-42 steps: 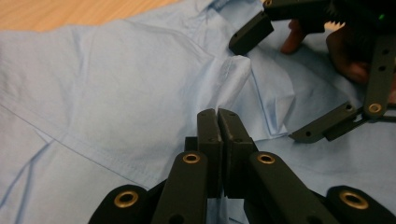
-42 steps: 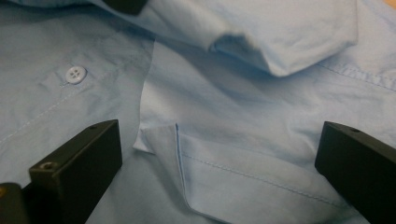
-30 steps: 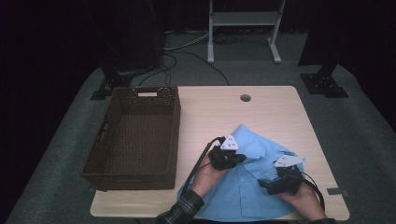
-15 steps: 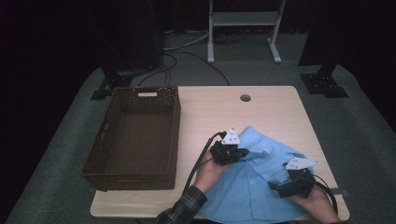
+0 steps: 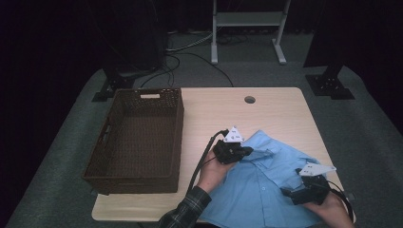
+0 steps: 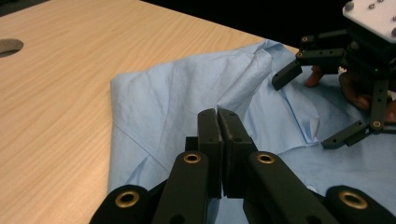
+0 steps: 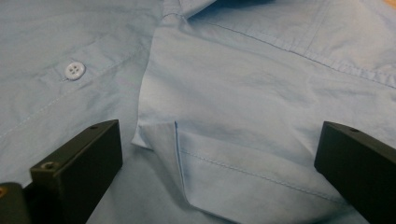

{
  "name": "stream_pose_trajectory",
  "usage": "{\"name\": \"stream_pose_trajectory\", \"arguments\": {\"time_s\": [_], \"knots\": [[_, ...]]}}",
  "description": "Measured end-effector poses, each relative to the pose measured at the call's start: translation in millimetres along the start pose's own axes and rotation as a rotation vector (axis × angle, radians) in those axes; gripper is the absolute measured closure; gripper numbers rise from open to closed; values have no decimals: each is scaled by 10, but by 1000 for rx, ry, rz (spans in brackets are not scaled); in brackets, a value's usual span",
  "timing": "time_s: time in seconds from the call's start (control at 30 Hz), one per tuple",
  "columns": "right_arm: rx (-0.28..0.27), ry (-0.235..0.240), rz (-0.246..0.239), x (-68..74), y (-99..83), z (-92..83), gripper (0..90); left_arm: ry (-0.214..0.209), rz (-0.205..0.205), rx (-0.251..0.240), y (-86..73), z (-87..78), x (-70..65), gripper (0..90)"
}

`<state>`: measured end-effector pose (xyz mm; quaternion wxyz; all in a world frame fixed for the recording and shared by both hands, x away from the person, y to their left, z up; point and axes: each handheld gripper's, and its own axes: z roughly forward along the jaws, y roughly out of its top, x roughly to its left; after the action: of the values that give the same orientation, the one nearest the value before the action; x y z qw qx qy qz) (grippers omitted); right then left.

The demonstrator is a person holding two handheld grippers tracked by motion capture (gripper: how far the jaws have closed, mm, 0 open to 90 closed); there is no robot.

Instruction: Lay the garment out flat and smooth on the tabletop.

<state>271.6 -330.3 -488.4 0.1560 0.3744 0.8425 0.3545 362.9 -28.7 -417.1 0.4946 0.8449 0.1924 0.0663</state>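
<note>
Near edge of tabletop: light-blue shirt lies crumpled on the right near corner, hem toward the person, collar end farther in.

Right gripper, nearest to the person, sits over the shirt's right side. Its jaws stand wide apart with nothing between them; in the right gripper view they straddle a chest pocket, with a button on the placket off to the upper left. Cloth lies directly below and ahead of these jaws.

Left gripper, a little farther in, rests at the shirt's upper left edge. In the left gripper view its jaws are pressed together; a fold of fabric rises right at the tips, but whether cloth is pinched between them I cannot tell.

Judgement: the deciding relation is right gripper to pocket area. Fabric is just under the open jaws, so the right hand is the nearer one for the next pinch, coming straight down. The shirt's long axis runs roughly near-to-far, slanting left.

Farther left: brown wicker basket, well apart from the shirt. Beyond: cable hole in the tabletop.
</note>
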Motion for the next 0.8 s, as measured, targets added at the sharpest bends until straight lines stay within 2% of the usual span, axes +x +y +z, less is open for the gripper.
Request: {"name": "stream_pose_trajectory", "arguments": {"time_s": [0.57, 0.8], "knots": [[3, -5, 6, 3, -4, -5, 0, 58, -33, -35, 121, -136, 208, 888], [2, -15, 17, -51, -69, -71, 0, 73, -46, -46, 139, -164, 265, 888]]}}
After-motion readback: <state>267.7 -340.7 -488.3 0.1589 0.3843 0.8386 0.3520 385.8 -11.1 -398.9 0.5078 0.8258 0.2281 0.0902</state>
